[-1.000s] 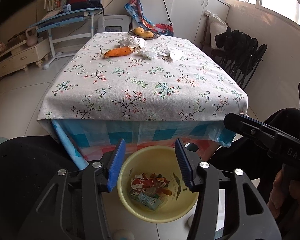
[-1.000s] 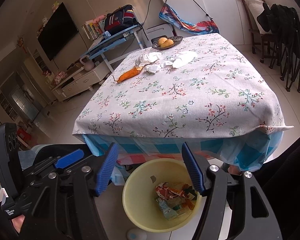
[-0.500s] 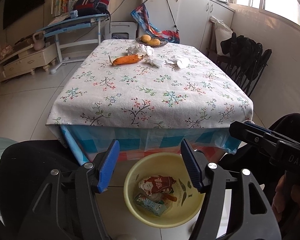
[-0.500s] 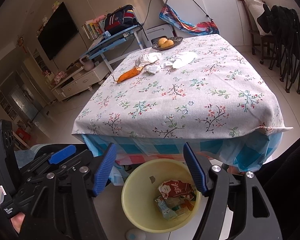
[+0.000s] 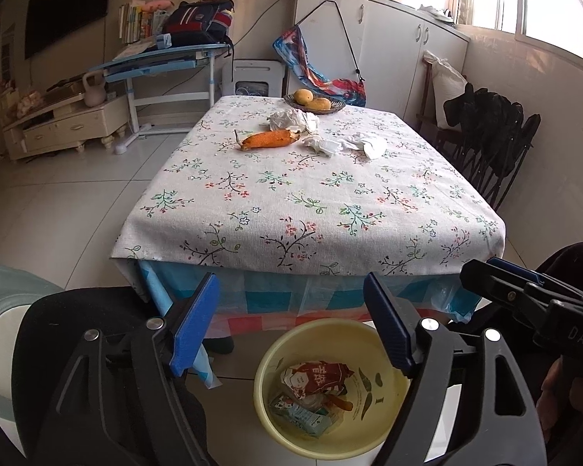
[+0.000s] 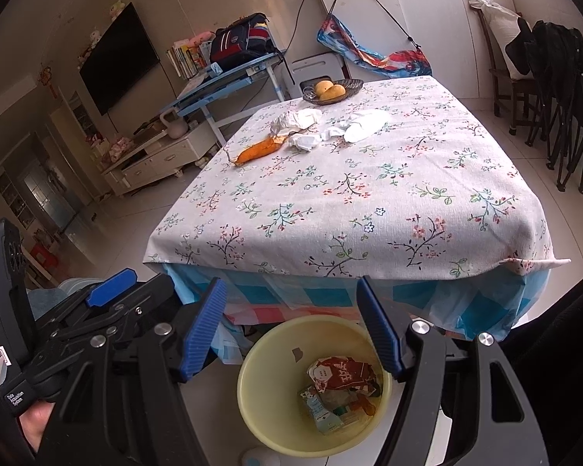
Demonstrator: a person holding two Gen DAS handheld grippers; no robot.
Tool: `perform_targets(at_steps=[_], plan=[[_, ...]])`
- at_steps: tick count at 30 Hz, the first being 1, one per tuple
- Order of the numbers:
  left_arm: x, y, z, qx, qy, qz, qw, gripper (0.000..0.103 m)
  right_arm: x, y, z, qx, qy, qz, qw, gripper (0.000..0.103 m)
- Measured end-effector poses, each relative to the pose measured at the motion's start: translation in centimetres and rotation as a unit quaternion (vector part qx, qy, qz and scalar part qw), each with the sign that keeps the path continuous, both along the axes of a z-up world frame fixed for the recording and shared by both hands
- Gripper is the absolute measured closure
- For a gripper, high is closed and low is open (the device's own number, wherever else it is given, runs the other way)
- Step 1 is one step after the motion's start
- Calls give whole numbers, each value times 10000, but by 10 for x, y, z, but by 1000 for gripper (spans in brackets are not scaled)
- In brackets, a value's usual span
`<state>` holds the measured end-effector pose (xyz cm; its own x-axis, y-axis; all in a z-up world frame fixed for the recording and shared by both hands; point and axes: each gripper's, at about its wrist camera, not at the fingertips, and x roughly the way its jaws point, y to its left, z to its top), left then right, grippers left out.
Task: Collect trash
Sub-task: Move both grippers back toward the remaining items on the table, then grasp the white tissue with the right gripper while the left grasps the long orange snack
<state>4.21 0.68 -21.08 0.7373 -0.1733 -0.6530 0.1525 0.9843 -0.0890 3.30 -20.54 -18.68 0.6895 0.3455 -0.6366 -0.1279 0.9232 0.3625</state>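
Left gripper [image 5: 291, 322] opening, empty; right gripper [image 6: 291, 324] wide, empty. Risk: you grab the fruit [image 5: 315, 99] at frame top, not the tissues [image 5: 291, 119].

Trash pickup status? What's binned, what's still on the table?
Done: a red wrapper and a green carton lie in the yellow bin. In hand: nothing; left gripper is opening, right gripper open, both empty. Left: orange peel and crumpled tissues on the table.

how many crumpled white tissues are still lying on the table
3. One crumpled white tissue beside the fruit basket, one at the orange peel's tip, one further right. More may hide underneath.
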Motion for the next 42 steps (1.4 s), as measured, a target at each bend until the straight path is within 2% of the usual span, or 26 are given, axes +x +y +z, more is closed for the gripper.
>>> perform_targets(at_steps=[12,24,36,42], plan=[[39,24,10,-204,-85,301,9993,27,28,18,5,-167,-8,282,9995,36],[113,39,12,-121,-115,359,9992,23,89,30,11,-517,-43,545,9972,36],[208,32,-2,114,148,163,9997,22,185,44,6,-1151,-61,858,9896,36],[253,19,-10,360,219,-312,9986,22,226,53,-3,-1383,43,1102,9842,38]])
